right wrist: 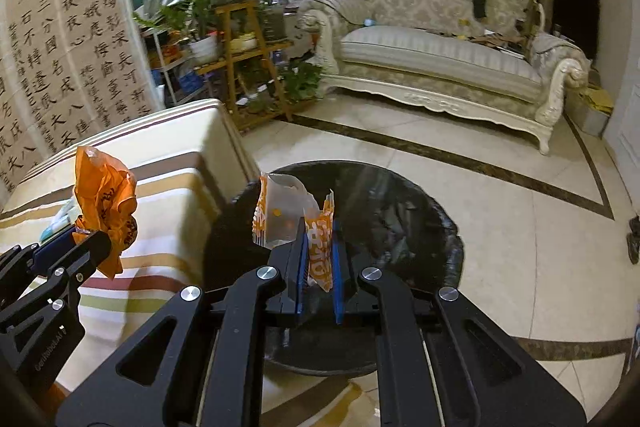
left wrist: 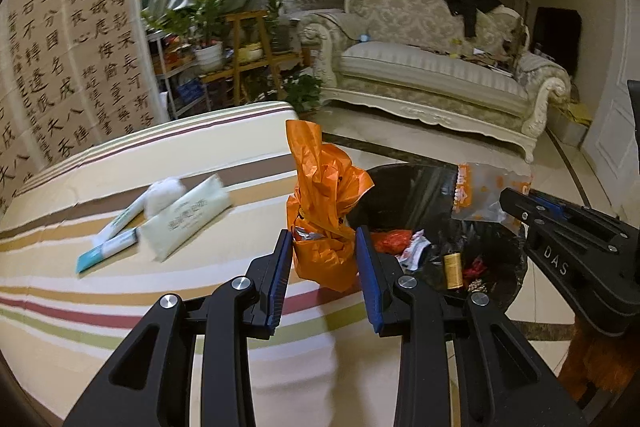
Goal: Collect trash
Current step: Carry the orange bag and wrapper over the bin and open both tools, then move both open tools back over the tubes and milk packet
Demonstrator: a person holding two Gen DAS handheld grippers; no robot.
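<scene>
Trash sat in both grips: the left hand-held gripper [left wrist: 324, 259] was clenched on a crumpled orange plastic bag [left wrist: 326, 211], its blue pads pressing the bag's lower sides while the top stood up above the fingertips, over the edge of the striped bed [left wrist: 120, 307] just beside the black-lined trash bin [left wrist: 412, 195]. The right hand-held gripper [right wrist: 319, 259] was nearly closed on a clear-and-orange snack wrapper [right wrist: 320, 247], which stuck up between the pads directly above the bin's opening. A tissue pack [left wrist: 188, 215] and a toothpaste box [left wrist: 108, 247] lay on the bed, well apart from both grippers.
</scene>
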